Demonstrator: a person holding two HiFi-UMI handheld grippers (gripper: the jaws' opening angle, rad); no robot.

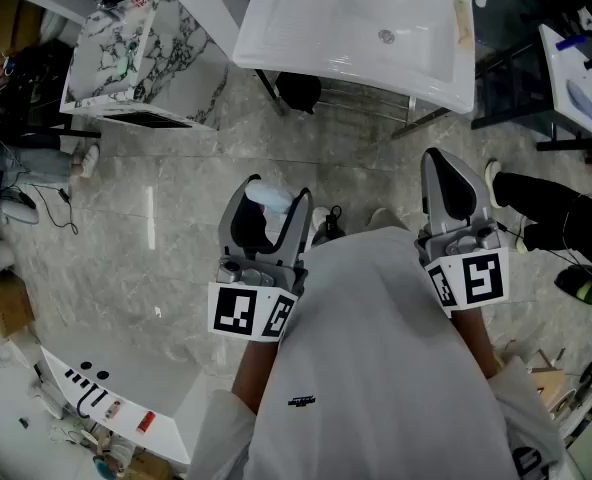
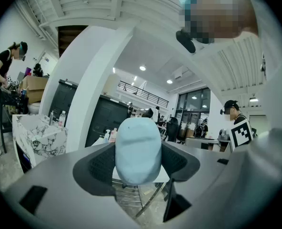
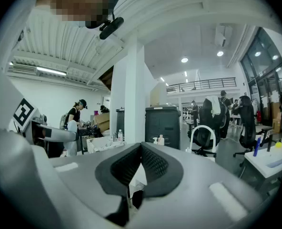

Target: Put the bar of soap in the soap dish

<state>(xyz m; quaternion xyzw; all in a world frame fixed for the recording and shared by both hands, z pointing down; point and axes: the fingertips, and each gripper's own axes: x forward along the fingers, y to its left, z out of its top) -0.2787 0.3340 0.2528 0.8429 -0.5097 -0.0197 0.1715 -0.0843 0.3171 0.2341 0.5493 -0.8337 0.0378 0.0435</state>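
The left tool [image 1: 272, 206] stands wide and clamps the pale blue bar of soap [image 2: 137, 149] upright between its pads, above the floor. The right tool [image 1: 448, 183] is closed and empty. The washbasin [image 1: 326, 28] lies at 12 o'clock; the soap dish is possibly on its far rim but cannot be made out. Carry the soap level with a firm clamp, and release it only once it is seated.
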